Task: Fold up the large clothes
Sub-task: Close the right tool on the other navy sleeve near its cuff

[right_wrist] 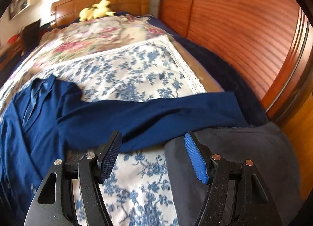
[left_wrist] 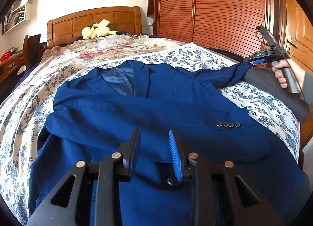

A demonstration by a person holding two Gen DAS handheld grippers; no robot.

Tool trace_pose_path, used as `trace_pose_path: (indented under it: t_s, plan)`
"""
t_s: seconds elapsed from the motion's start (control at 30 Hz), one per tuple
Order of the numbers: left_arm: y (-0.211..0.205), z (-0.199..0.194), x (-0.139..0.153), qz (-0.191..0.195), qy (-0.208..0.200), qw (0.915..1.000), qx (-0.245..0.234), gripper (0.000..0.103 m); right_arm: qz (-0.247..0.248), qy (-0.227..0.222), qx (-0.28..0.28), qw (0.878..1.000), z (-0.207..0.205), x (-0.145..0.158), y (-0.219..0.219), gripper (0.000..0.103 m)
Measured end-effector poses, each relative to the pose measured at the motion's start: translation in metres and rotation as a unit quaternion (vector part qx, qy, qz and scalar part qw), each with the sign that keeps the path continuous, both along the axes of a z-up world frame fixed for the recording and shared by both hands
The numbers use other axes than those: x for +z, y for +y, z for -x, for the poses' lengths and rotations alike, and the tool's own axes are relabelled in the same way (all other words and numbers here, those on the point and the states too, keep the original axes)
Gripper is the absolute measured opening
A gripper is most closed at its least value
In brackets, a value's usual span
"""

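A big dark blue suit jacket (left_wrist: 148,108) lies flat on the bed (left_wrist: 264,104), front side up, on a white cloth with blue flowers (right_wrist: 127,73). Its collar points toward the brown wooden headboard (left_wrist: 93,22). One sleeve is folded across the front, and four small dark buttons (left_wrist: 228,124) sit in a row on its cuff. The other sleeve (right_wrist: 148,116) is stretched out sideways toward the edge of the bed, and its end lies on a dark grey cloth (right_wrist: 244,159).

The left gripper (left_wrist: 154,147) hangs over the lower part of the jacket. Its fingers are a little way apart and nothing is between them. One finger has a bright blue pad (left_wrist: 175,155).

The right gripper (right_wrist: 154,153) is just by the stretched-out sleeve, close to its lower edge. Its fingers are wide apart and hold nothing. One finger is over the flowery cloth and the other is over the dark grey cloth. In the left wrist view, a hand (left_wrist: 287,73) holds this gripper by its handle at the side of the bed.

A yellow soft toy (left_wrist: 97,29) rests by the headboard, on a blanket with pink flowers (left_wrist: 109,47). A tall reddish-brown wardrobe with slatted doors (left_wrist: 215,6) stands beside the bed.
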State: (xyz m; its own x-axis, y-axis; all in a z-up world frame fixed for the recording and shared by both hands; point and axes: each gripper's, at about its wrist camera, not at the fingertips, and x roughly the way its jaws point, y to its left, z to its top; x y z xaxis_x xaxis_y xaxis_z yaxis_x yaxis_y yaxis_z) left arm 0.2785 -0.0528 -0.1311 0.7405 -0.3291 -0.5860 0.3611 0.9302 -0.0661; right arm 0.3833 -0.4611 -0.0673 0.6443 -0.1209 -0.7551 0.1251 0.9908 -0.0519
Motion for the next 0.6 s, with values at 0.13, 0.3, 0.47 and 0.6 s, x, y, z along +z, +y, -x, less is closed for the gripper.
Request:
trace_pose_path:
  t_s: [0.13, 0.3, 0.47, 0.6]
  plan:
    - [0.001, 0.001, 0.001, 0.006, 0.000, 1.0000, -0.006, 0.028, -0.029, 0.015, -0.005, 0.999, -0.012, -0.017, 0.004, 0.068]
    - [0.000, 0.005, 0.005, 0.003, -0.010, 0.9999, -0.012, 0.028, -0.052, 0.041, -0.008, 0.998, -0.022, -0.043, 0.017, 0.068]
    - [0.006, 0.010, 0.014, 0.003, -0.026, 0.9997, -0.005, 0.039, -0.073, 0.055, -0.018, 0.996, -0.027, -0.061, 0.025, 0.068]
    - [0.015, 0.009, 0.020, 0.019, -0.029, 0.9994, 0.001, 0.047, -0.093, 0.046, -0.048, 0.993, -0.032, -0.066, 0.021, 0.068]
